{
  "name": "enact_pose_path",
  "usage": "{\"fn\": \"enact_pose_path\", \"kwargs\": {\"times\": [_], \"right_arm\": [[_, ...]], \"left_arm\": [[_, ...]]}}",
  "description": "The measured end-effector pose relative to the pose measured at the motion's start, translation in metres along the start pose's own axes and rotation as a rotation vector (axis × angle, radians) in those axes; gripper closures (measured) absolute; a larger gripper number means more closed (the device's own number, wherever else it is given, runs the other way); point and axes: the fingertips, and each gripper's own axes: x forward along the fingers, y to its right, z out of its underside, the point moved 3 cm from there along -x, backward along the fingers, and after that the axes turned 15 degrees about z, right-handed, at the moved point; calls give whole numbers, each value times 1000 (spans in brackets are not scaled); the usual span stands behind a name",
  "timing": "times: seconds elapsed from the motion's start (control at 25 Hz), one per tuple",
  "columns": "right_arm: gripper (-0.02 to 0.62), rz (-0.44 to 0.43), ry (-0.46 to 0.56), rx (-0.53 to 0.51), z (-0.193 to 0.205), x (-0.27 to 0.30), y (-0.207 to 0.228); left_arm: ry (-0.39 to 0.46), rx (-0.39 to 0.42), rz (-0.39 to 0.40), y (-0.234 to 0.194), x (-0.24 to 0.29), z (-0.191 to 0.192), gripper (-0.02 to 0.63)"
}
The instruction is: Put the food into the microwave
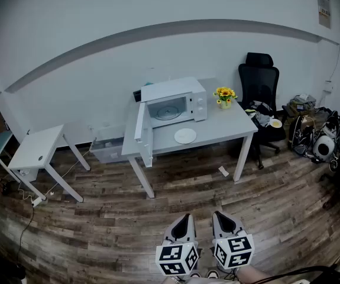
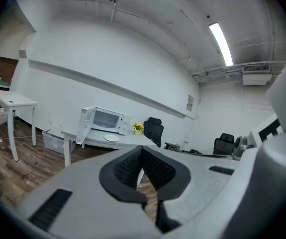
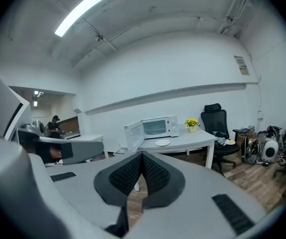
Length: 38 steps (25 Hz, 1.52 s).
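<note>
A white microwave (image 1: 175, 101) stands on a grey table (image 1: 229, 126) across the room, its door (image 1: 141, 128) swung open to the left. A white plate (image 1: 185, 136) lies on the table in front of it; whether it holds food is too small to tell. Both views from the grippers show the microwave (image 2: 105, 119) (image 3: 155, 127) far off. My left gripper (image 1: 185, 222) and right gripper (image 1: 220, 219) hang side by side low over the floor, well short of the table. Both are shut with nothing between the pads.
A pot of yellow flowers (image 1: 224, 96) sits right of the microwave. A black office chair (image 1: 260, 87) and bags (image 1: 311, 129) stand at the right. A small white table (image 1: 36, 149) is at the left, a clear storage bin (image 1: 106, 147) under the grey table.
</note>
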Motion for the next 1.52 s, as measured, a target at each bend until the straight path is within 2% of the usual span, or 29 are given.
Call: {"fn": "enact_pose_path", "kwargs": {"times": [0.4,0.64,1.24,1.52], "right_arm": [[580,16,8,3,22,-22,-8],[578,24,9,57,21,-24,-15],[578,60,-59,73,23,15,-21],[578,59,-61,74,23,27,-2]], "left_arm": [[5,2,10,4,-22,20,604],[-6,-1,6,-1,-31,19,604],[-43,-28,-21,-40,-20,14,604],[-43,-12,-34,-39,-2,13,604]]}}
